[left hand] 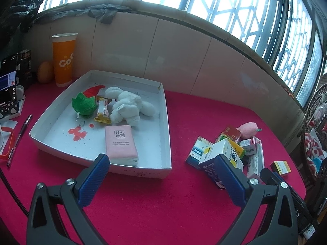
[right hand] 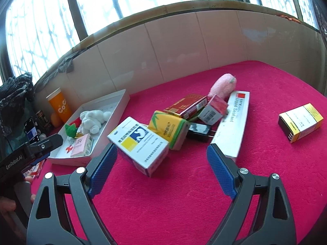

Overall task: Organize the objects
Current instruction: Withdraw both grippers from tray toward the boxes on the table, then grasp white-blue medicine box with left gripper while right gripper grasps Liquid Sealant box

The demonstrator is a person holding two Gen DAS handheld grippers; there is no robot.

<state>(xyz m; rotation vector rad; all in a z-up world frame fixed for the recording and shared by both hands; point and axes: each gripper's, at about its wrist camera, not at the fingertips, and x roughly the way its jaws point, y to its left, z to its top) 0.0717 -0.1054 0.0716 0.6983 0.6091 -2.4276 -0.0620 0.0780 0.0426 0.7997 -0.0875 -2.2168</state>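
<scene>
Nearest to us, the right gripper (right hand: pixel 161 163) has its blue fingers (right hand: pixel 102 171) spread wide with nothing pinched; a white, blue and yellow box (right hand: pixel 141 145) stands tilted on the red worktop (right hand: pixel 163 204) just ahead, between the fingertips' line of approach. Our left gripper (left hand: pixel 163 179) is likewise spread and holds nothing; it points at the near wall of the white tray (left hand: pixel 165 143).

Status of the sort, as we judge it:

1. Done: the tray already holds a white plush toy (left hand: pixel 126 106), a green and red toy (left hand: pixel 83 104), a snack packet (left hand: pixel 102 110) and a pink tissue pack (left hand: pixel 120 143).
2. Left: a pile of boxes sits on the worktop beside the tray. We count the tilted box, a yellow and green pack (right hand: pixel 169 130), a red box (right hand: pixel 186 106), a small red and white box (right hand: pixel 214 110), a long white box (right hand: pixel 233 122), a black item (right hand: pixel 199 130) and a pink plush toy (right hand: pixel 223 85).
3. Left: one yellow and black box (right hand: pixel 300 122) lies well apart from the pile.

We estimate the task is under half complete. The tilted box looks like the next pick for the right gripper.
</scene>
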